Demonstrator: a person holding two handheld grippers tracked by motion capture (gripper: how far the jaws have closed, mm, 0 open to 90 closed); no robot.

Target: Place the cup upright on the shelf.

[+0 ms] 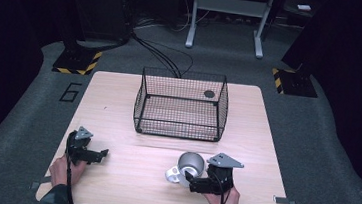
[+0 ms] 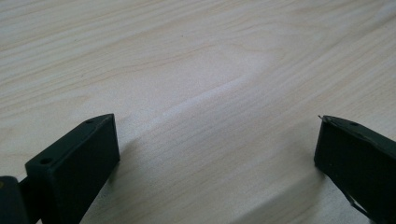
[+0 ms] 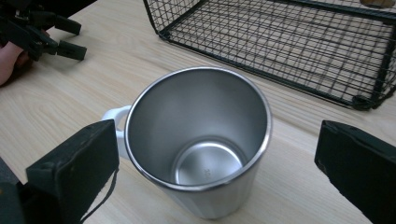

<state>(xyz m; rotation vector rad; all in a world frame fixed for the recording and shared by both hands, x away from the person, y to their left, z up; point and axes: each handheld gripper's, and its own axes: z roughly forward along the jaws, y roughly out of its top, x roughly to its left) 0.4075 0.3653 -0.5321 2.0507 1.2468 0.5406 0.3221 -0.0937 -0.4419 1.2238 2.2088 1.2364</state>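
Observation:
A steel mug (image 1: 191, 161) with a white handle (image 3: 114, 116) stands empty on the wooden table (image 1: 126, 177), near the front right. My right gripper (image 1: 190, 180) is open, with one jaw on either side of the mug (image 3: 201, 140) and neither visibly touching it. At the front left, my left gripper (image 1: 101, 155) rests low over the table. In the left gripper view it (image 2: 215, 135) is open, with only bare wood (image 2: 210, 70) between its jaws. The left gripper (image 3: 42, 32) also appears far off in the right gripper view.
An empty black wire basket (image 1: 180, 117) stands at the back middle of the table, just beyond the mug (image 3: 289, 51). A small dark round spot (image 1: 209, 93) shows at its far right. Grey carpet and stand legs (image 1: 227, 16) surround the table.

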